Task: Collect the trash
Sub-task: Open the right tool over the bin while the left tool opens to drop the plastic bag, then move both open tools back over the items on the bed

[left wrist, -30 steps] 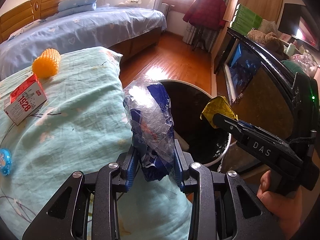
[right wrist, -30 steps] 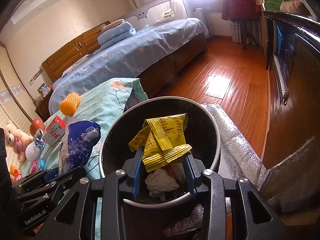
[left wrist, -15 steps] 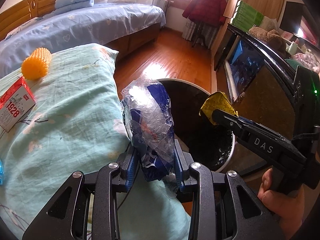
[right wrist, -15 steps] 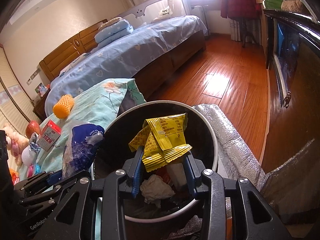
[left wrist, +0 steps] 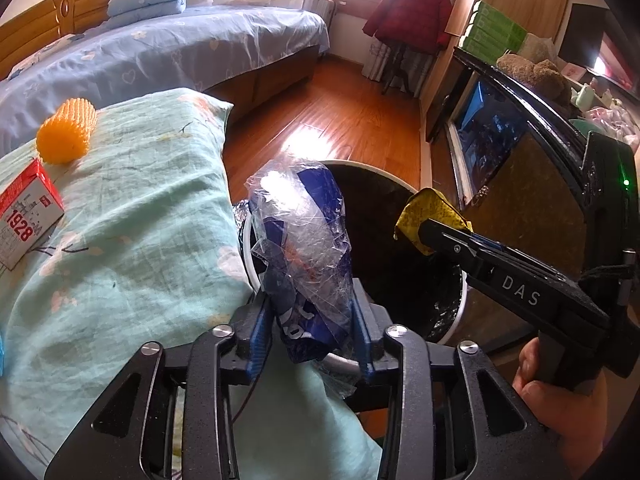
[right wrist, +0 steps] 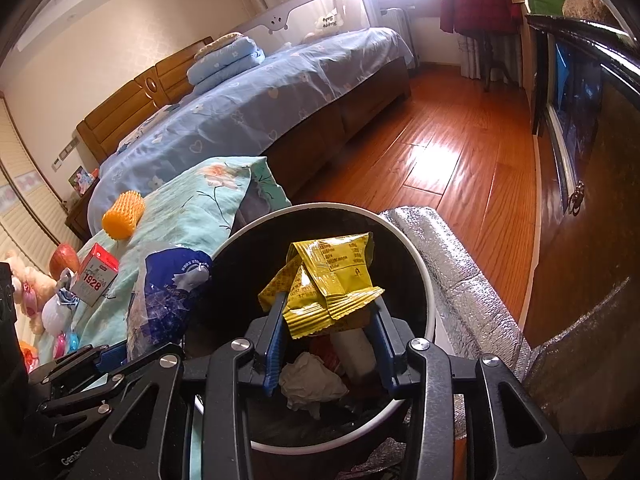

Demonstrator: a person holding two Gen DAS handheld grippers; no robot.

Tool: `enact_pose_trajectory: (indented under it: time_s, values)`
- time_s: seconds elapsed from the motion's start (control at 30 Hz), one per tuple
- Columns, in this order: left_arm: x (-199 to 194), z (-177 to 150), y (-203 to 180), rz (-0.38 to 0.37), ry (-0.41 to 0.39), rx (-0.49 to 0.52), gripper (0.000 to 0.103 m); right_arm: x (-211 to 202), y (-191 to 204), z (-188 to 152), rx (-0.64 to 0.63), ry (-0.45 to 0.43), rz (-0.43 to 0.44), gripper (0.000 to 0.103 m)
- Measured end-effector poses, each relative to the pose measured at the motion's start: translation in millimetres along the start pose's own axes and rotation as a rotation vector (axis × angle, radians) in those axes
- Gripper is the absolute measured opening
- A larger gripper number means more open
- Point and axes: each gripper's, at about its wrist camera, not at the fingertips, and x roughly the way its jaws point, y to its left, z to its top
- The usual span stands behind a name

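The blue bag (left wrist: 308,256) stands nearly upright between the fingers of the left tool (left wrist: 312,330), its long axis running up and slightly away, top end leaning toward the bin (left wrist: 460,304); against a second ago the jaws have just been opening, with a sliver of gap now showing at the left pad, though the bag has not dropped and I cannot tell whether the pads still press it. It now hangs over the bin's near rim rather than over the bedding. The yellow wrapper (right wrist: 328,284) is clenched in the right tool (right wrist: 328,334) above the bin's mouth — as before — crumpled, its broad face up and its length lying across the jaws. Below it in the bin lie a white paper wad (right wrist: 310,380) and other scraps. Left of the bin, touching its rim, is a teal quilt (left wrist: 132,216) carrying an orange spiky roll (left wrist: 66,136) and a red-and-white carton (left wrist: 24,216). A foil mat (right wrist: 452,268) lies beside the bin on the wooden floor (right wrist: 452,160); a dark cabinet (left wrist: 532,184) stands close on the far side, and a blue bed (left wrist: 168,52) lies beyond.
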Motion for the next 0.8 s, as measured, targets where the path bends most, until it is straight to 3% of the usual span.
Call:
enact_pose_trajectory:
  time_s: [0.1, 0.13, 0.2, 0.43, 0.8]
  values:
    - [-4.1, -0.9, 2.2, 0.006, -0.014, -0.003, 0.049, -0.8, -1.5, 0.8, 0.005, 0.001, 0.002, 0.044]
    - [-5.9, -1.6, 4.0, 0.009, -0.019, -0.008, 0.056, -1.4, -1.9, 1.1, 0.008, 0.0, 0.004, 0.048]
    - [-10.9, -4.0, 8.3, 0.016, -0.031, -0.015, 0.06, -3.6, -2.4, 0.7, 0.014, -0.003, 0.012, 0.057]
    - [-33.7, -23.0, 29.5, 0.046, -0.067, -0.044, 0.061, -14.5, 7.7, -4.9, 0.015, -0.024, 0.036, 0.069]
    - [-76.2, -55.6, 74.7, 0.123, -0.13, -0.107, 0.062, -18.0, 54.9, -27.7, -0.033, -0.017, 0.106, 0.071]
